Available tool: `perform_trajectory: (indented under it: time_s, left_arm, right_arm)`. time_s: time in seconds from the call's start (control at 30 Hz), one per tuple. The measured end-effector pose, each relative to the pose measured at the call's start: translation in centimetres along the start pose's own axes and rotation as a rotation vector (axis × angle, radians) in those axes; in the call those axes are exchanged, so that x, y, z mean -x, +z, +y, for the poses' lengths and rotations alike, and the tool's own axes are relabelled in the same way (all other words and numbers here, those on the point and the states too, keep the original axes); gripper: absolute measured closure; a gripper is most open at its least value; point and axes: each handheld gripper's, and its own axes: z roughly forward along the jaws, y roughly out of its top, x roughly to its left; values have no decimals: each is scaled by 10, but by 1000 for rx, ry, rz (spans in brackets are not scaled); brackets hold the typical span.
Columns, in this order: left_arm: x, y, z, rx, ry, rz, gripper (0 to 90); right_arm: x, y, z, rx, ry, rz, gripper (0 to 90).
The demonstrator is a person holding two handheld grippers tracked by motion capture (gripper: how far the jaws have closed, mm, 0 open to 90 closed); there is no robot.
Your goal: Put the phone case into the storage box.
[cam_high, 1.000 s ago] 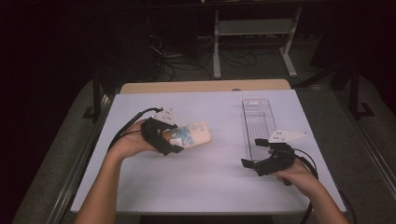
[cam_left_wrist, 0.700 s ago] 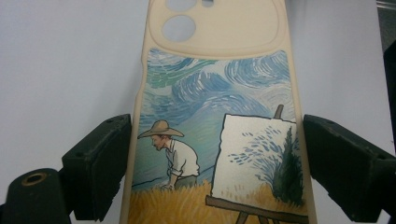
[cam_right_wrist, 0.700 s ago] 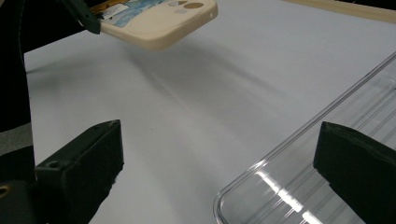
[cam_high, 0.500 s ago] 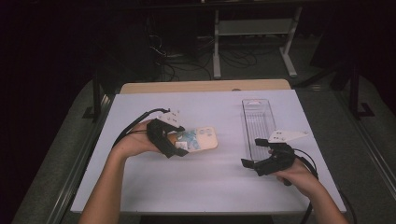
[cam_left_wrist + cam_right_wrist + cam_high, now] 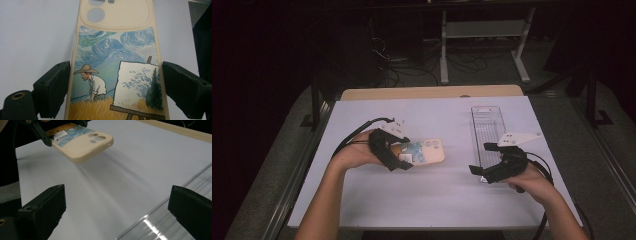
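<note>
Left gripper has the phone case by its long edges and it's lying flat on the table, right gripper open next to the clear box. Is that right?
Not quite: the phone case is not lying on the table. The right gripper view shows it held up clear of the surface, its shadow spread beneath it. The rest holds: the left gripper grips its long edges, and the right gripper is open beside the clear box.

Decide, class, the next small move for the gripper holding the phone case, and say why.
Probably carry the phone case rightward toward the clear plastic box. The left gripper holds it by its long edges, lifted off the table, while the right gripper waits open at the box.
</note>
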Motion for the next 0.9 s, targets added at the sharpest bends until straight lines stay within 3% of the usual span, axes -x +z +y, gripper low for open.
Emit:
perform_trajectory:
  time_s: [0.5, 0.9]
  left_arm:
    - [1, 0, 0, -12, 9, -10, 108]
    - [3, 1, 0, -9, 4, -17, 108]
  right_arm:
    - [9, 4, 30, -43, -60, 28, 0]
    - [17, 12, 58, -68, -115, 92, 0]
